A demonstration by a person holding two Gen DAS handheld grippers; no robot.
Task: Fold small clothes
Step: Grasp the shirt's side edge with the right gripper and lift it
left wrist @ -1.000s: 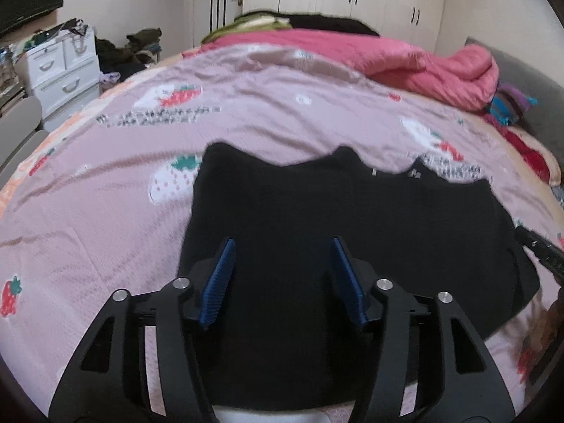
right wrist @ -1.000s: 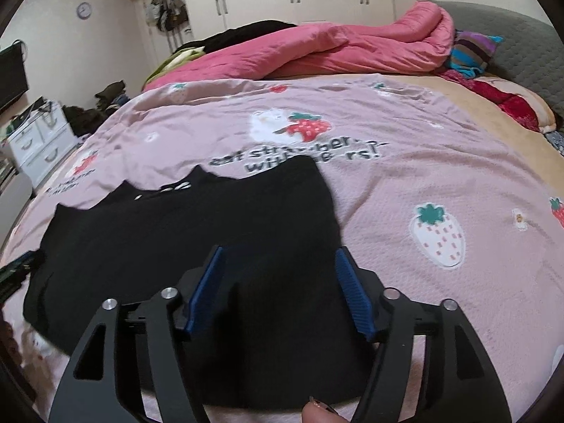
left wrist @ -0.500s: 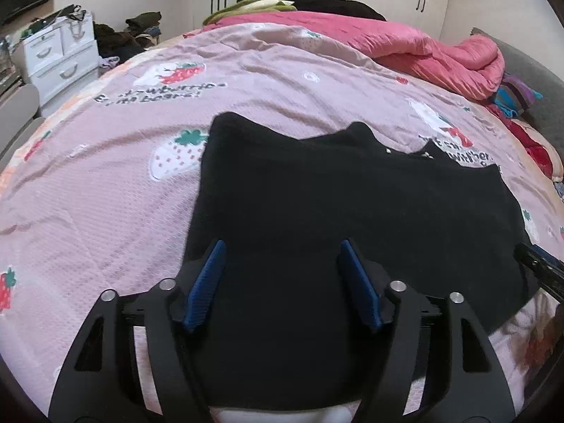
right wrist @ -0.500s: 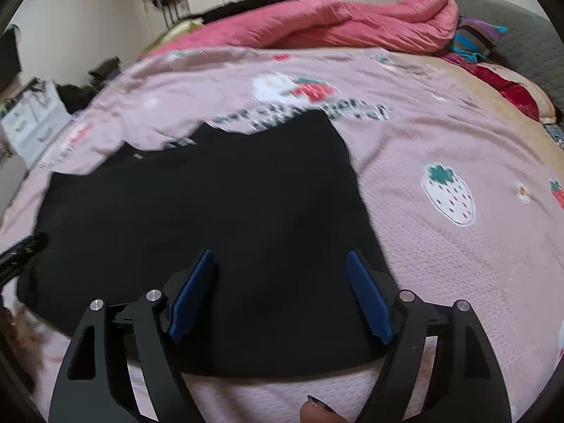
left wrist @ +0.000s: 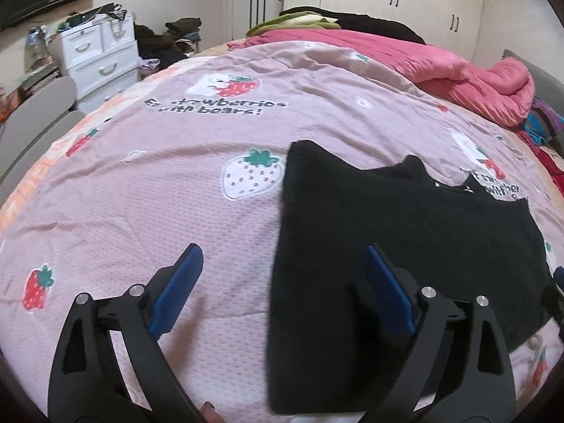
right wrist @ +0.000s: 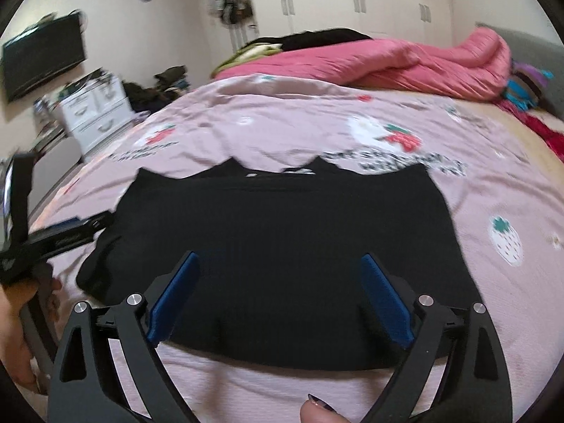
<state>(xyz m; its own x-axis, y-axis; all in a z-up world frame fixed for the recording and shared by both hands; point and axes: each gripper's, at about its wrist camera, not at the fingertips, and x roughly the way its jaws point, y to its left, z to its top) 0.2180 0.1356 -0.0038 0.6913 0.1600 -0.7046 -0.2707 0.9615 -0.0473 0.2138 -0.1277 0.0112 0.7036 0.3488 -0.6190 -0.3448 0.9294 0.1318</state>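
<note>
Left wrist view first: the black garment (left wrist: 405,246) lies flat on the pink strawberry bedspread (left wrist: 158,183), near the bed's front edge, its left edge running straight toward the camera. Over it, the left gripper (left wrist: 283,282) is spread wide, blue pads (left wrist: 176,289) far apart and nothing between them. One pad hangs above bare bedspread, the other above the cloth, so the jaws straddle that left edge. No contact that I can make out!

Right wrist view now: same garment (right wrist: 282,239), seen square on, with its collar notches at the far side. The right gripper (right wrist: 280,292) is also wide open, holding nothing, both pads above the near part of the black cloth, close to its front hem. Whether they touch the fabric, I cannot tell. A fingertip (right wrist: 317,410) with a dark nail peeks in at the bottom edge. At far left, blurred, the left gripper (right wrist: 67,234) reaches in beside the garment's left edge, gripped by a hand (right wrist: 17,303).

Farther back, a rumpled pink duvet (right wrist: 405,63) at the far edge of the bed, and white drawers (left wrist: 95,60) off to the left.
</note>
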